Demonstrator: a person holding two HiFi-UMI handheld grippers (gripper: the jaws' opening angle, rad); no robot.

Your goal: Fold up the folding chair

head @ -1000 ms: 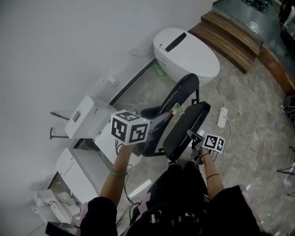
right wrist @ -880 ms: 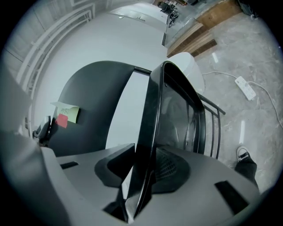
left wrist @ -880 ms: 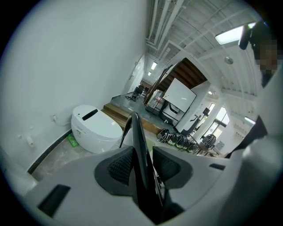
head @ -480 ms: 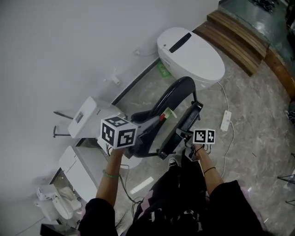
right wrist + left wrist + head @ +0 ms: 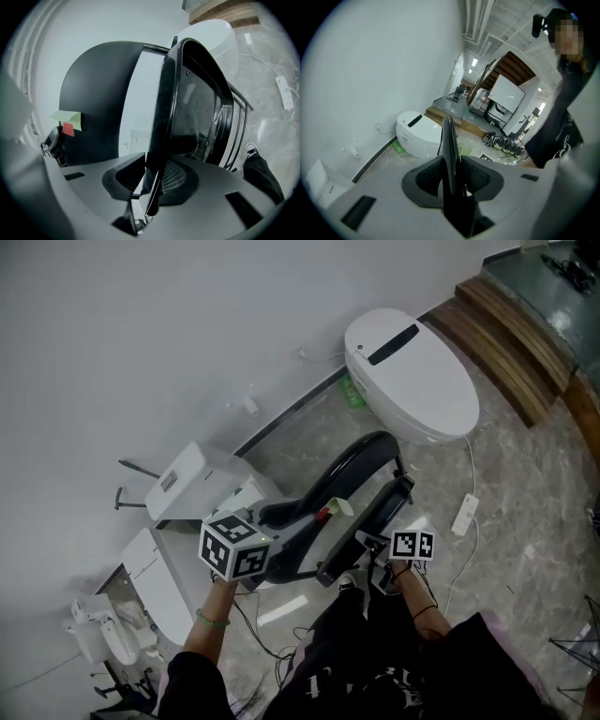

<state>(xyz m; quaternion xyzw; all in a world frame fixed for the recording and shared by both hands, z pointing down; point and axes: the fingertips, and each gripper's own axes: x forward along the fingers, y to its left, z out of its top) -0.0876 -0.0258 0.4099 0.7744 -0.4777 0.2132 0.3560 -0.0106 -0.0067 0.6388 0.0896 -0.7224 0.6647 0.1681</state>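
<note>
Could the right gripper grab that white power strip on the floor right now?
Probably not: the right gripper has just been closing its jaws on the chair seat edge between them. The power strip lies free on the floor beside it, but it must let go first.

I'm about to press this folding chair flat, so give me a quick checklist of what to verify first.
1. Left claw on backrest: ok, jaws just closed further onto its edge.
2. Right claw on seat: ok, jaws just closing, rim between them.
3. Seat flat against backrest: not ok, a gap shows.
4. Power strip clear: ok, lies apart from seat.
5. Clearance to toilet: cannot tell.
</note>
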